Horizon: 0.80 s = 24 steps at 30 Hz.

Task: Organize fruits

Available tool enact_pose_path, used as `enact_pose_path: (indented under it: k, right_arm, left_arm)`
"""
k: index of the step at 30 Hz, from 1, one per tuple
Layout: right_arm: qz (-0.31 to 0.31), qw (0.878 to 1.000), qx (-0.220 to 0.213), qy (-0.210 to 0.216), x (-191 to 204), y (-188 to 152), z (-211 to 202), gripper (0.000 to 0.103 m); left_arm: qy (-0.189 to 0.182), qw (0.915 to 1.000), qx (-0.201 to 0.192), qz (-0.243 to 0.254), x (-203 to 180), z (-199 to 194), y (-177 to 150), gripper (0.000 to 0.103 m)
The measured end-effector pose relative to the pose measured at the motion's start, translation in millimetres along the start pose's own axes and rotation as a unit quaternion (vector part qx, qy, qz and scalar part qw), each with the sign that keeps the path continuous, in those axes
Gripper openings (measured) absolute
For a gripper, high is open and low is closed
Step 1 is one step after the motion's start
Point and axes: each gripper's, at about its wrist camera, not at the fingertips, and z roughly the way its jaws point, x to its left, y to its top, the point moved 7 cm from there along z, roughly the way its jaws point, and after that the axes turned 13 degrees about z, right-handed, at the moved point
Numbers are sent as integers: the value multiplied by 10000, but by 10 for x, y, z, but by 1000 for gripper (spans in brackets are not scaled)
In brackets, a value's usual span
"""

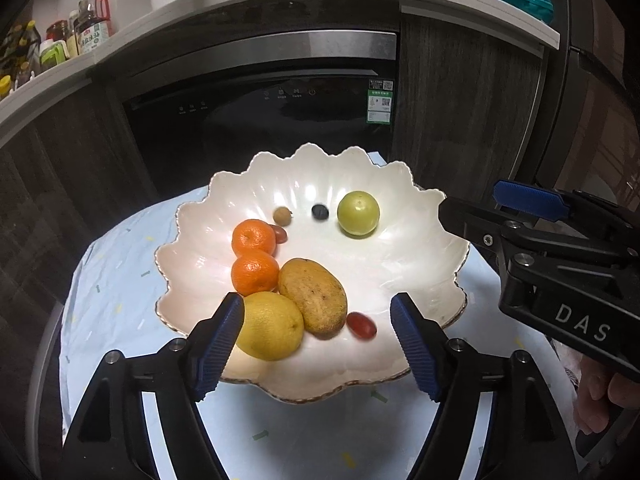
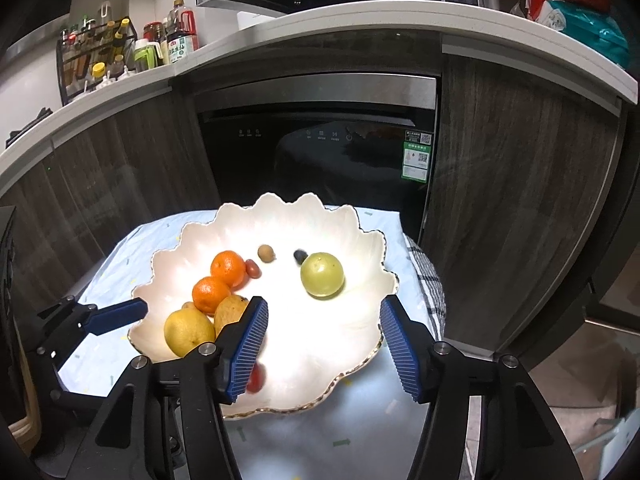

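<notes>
A white scalloped bowl (image 1: 304,154) (image 2: 280,202) holds the fruit. On its left lie two tangerines (image 1: 253,237) (image 1: 255,272), a brown-yellow mango (image 1: 313,296) and a lemon (image 1: 270,326). A red grape tomato (image 1: 361,325) lies near the front, and a second one (image 1: 279,233) is beside the far tangerine. A longan (image 1: 282,216), a blueberry (image 1: 320,212) and a round green fruit (image 1: 358,213) (image 2: 322,275) sit further back. My left gripper (image 1: 318,304) hovers open over the mango and lemon, holding nothing. My right gripper (image 2: 325,306) (image 1: 470,200) is open over the bowl's right side, empty.
The bowl stands on a small table under a pale blue cloth (image 1: 120,280). A checked cloth (image 2: 428,280) hangs at its right edge. Behind is a black appliance door (image 1: 260,120) under a counter with bottles (image 1: 92,24). A hand (image 1: 600,392) grips the right tool.
</notes>
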Motion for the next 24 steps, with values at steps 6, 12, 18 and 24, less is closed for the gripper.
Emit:
enact_pose_path:
  k: [6,12,18,24]
  right_arm:
    - [13,10000,-73,-56,7,15,-116,59]
    - [49,9998,-149,-102,17,15,-251,59]
    - [29,9997,-228,-111,62,11,-398,59]
    - [25,9995,-287,-128,110,-18,-545,59]
  left_arm:
    - [78,9999,-65,-41,29,-116,12,76]
    - [160,9997,-143,-77,53,-258,4,76]
    - [229,9994,-242,-103,79,-414,-2,76]
    - [322,9988,-330,-175,116,-602,-34,76]
